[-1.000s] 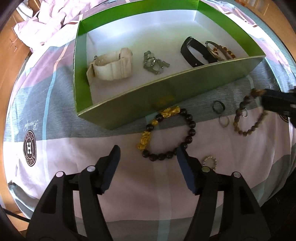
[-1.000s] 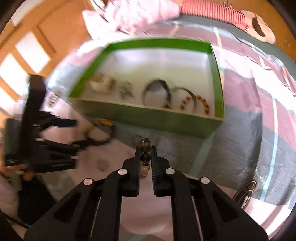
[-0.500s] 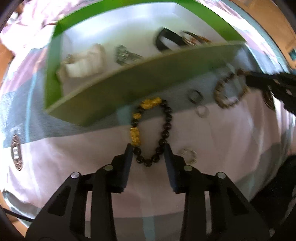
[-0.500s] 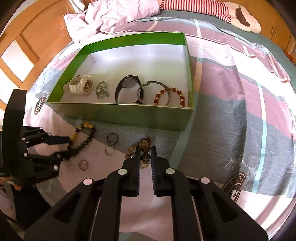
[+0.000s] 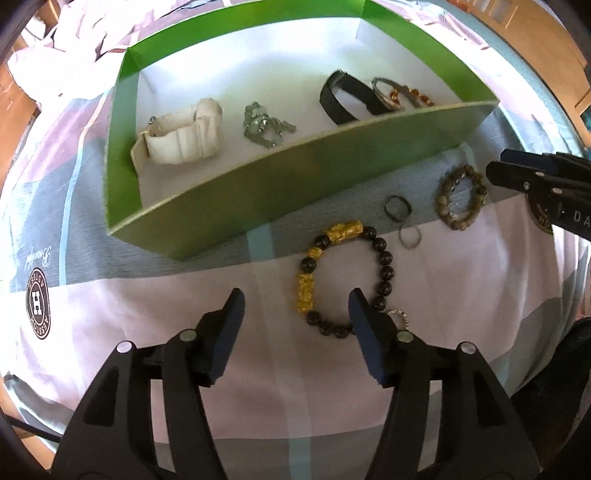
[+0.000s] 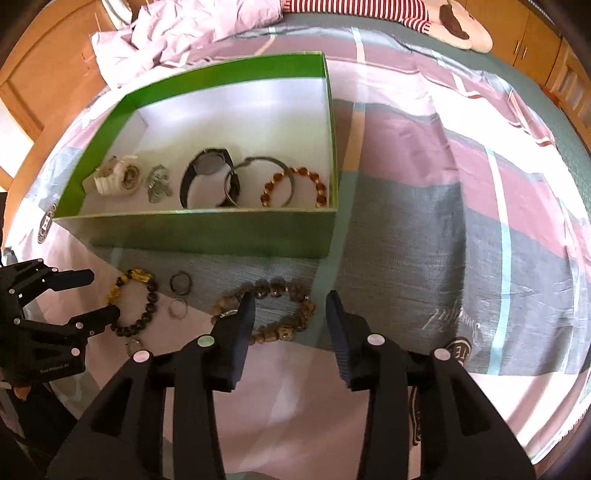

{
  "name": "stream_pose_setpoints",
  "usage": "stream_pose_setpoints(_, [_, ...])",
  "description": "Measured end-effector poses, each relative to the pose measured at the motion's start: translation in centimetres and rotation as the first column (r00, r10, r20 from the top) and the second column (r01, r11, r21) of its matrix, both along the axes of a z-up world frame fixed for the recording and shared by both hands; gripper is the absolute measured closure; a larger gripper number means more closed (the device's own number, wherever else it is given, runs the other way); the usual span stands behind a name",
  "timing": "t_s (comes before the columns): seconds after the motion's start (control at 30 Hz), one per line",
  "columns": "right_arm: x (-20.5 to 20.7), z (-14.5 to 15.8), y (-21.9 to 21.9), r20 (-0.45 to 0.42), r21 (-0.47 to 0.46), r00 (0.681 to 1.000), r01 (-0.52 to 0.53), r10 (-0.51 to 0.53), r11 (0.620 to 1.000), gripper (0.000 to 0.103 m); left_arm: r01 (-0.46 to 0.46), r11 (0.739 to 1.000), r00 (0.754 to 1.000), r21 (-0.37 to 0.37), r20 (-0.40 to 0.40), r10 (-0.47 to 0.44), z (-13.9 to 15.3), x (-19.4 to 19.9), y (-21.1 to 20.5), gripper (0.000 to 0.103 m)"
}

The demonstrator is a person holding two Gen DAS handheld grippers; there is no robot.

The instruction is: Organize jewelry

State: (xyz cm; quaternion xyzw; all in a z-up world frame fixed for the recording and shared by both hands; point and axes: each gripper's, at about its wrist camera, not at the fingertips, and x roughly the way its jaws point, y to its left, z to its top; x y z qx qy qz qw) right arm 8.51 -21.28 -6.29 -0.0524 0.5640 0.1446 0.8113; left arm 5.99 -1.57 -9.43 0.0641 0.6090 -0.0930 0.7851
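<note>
Striped bedding (image 6: 424,229) is serving as the sorting surface, where a green box (image 5: 295,192) is already holding two watches, a bangle, an amber bracelet and a metal piece. Both the left gripper (image 5: 295,314) and right gripper (image 6: 290,314) are hanging released. Still waiting near the box are a black-and-gold bracelet (image 5: 343,273), a brown bead bracelet (image 6: 273,310) and two rings (image 5: 404,223); a small beaded ring (image 5: 399,316) is sitting half hidden behind a finger.

- right gripper (image 5: 517,177) cut off by right edge in left wrist view, only finger ends show
- small beaded ring (image 5: 399,316) half hidden behind left gripper's right finger (image 5: 364,325)
- brown bead bracelet (image 6: 273,310) near-left part hidden by right gripper's left finger (image 6: 242,321)
- silver charm piece (image 6: 159,182) in green box (image 6: 207,230): too small to tell what
- plush toy (image 6: 461,31) cut off at far edge
</note>
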Motion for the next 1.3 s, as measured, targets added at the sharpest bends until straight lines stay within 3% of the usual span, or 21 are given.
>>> stream_pose_setpoints(0.17, [0.2, -1.7, 0.3, -0.025, -0.072, 1.0, 0.001, -0.003, 0.997, 0.063, 0.015, 0.998, 1.0, 0.059, 0.009, -0.016, -1.1, -0.1, -1.3, 0.041])
stream_pose_setpoints(0.4, [0.6, -3.2, 0.2, -0.057, -0.107, 0.998, 0.004, -0.01, 0.994, 0.063, 0.003, 0.998, 1.0, 0.07, 0.013, -0.004, -1.8, 0.4, -1.6, 0.032])
stream_pose_setpoints(0.73, [0.8, -3.7, 0.2, -0.052, -0.119, 0.999, -0.003, -0.003, 0.993, 0.063, -0.004, 0.998, 1.0, 0.062, 0.02, 0.003, -2.4, 0.4, -0.6, 0.032])
stream_pose_setpoints(0.93, [0.5, -3.8, 0.5, -0.047, -0.125, 0.999, -0.01, 0.004, 0.992, 0.063, 0.02, 0.999, 0.999, 0.044, 0.027, -0.021, -1.5, -0.4, -1.8, 0.054])
stream_pose_setpoints(1.0, [0.3, -3.7, 0.7, -0.045, -0.123, 0.999, -0.018, 0.013, 0.992, 0.063, 0.03, 0.999, 0.999, 0.028, 0.031, -0.031, -1.3, -0.4, -2.2, 0.072])
stream_pose_setpoints(1.03, [0.2, -3.6, 0.7, -0.046, -0.116, 0.999, -0.027, 0.022, 0.993, 0.071, 0.036, 0.999, 0.998, 0.027, 0.041, -0.037, -1.2, -0.5, -2.4, 0.078])
stream_pose_setpoints(1.07, [0.1, -3.5, 0.9, -0.049, -0.098, 0.998, -0.044, 0.039, 0.994, 0.086, 0.044, 0.999, 0.998, 0.031, 0.046, -0.045, -1.1, -0.7, -2.6, 0.085])
stream_pose_setpoints(1.17, [-0.5, -3.3, 1.9, -0.048, -0.082, 0.996, -0.077, 0.073, 0.994, 0.092, 0.042, 0.999, 0.998, 0.034, 0.053, -0.044, -0.9, -0.8, -2.8, 0.091])
stream_pose_setpoints(1.3, [-1.1, -2.2, 2.9, 0.003, -0.082, 0.994, -0.109, 0.11, 0.991, 0.092, 0.024, 1.0, 0.997, 0.021, 0.071, -0.025, -0.1, -1.0, -2.5, 0.092])
